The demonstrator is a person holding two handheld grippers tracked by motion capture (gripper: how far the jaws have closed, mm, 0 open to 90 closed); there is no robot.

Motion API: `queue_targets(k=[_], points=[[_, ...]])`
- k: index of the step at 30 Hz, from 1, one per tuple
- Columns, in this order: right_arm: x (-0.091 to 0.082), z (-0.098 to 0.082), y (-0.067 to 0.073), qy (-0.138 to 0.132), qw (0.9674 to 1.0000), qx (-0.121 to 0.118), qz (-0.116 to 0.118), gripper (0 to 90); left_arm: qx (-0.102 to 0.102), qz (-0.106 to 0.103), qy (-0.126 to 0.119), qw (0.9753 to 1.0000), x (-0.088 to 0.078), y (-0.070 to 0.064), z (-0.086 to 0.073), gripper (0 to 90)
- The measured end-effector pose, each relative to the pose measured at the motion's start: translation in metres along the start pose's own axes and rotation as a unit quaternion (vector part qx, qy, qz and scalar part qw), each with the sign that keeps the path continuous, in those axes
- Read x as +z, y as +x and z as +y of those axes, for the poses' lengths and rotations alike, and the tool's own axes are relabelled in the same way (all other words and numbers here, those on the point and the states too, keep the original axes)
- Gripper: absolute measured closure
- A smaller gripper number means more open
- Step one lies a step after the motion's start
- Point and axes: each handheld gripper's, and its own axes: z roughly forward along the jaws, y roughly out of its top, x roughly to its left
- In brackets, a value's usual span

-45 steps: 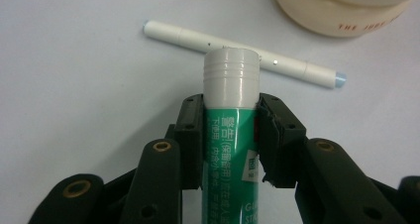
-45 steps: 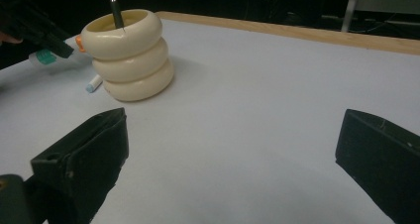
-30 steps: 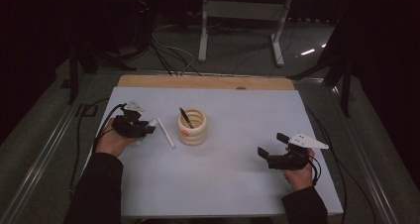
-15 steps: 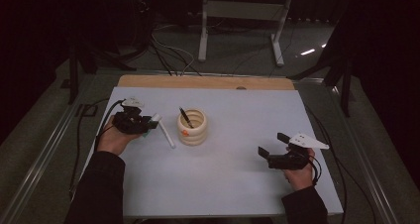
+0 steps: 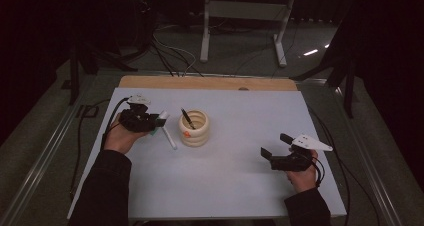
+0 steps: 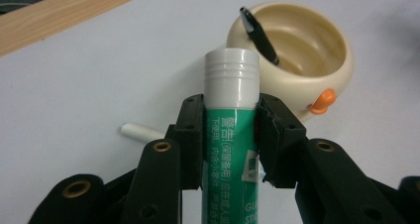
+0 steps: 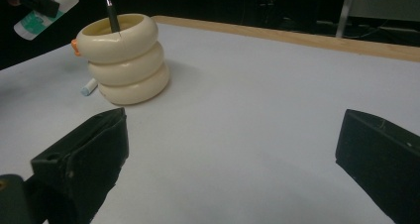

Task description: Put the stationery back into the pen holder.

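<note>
Work surface: a white tabletop (image 5: 240,186) with a strip of bare wood (image 5: 210,82) along its far edge, no stains or clutter visible on the white area. It stands in a dark room on a grey floor; black cables (image 5: 170,56) lie on the floor beyond the far edge, beside the pale legs of a stand (image 5: 242,28).

Left gripper (image 5: 159,120): held above the tabletop near its left edge, jaws clamped on a glue stick (image 6: 231,130) with a green label and white cap. In the left gripper view the pads press both sides of the tube just below the cap, which points toward the holder.

Cream ringed pen holder (image 5: 194,128): upright, left of centre on the tabletop, with an orange tab on its side. A black pen (image 5: 187,119) leans inside it.

White marker (image 5: 168,136): lying flat on the tabletop between the left gripper and the holder, just beside the holder's base.

Right gripper (image 5: 275,147): low over the tabletop near its right edge, well apart from the holder. In the right gripper view its jaws stand spread wide with nothing between them
</note>
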Motion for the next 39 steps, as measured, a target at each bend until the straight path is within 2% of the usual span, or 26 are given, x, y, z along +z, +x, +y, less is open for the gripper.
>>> queue_targets(k=[18, 39], points=[[0.0, 0.0, 0.0, 0.001, 1.0, 0.004, -0.001, 0.4, 0.018, -0.019, -0.032, 0.9991, 0.002, -0.014, 0.022, 66.3], [0.001, 0.0, -0.001, 0.003, 1.0, 0.009, -0.001, 0.4, 0.021, -0.032, -0.039, 0.9985, 0.016, -0.021, 0.039, 66.2]])
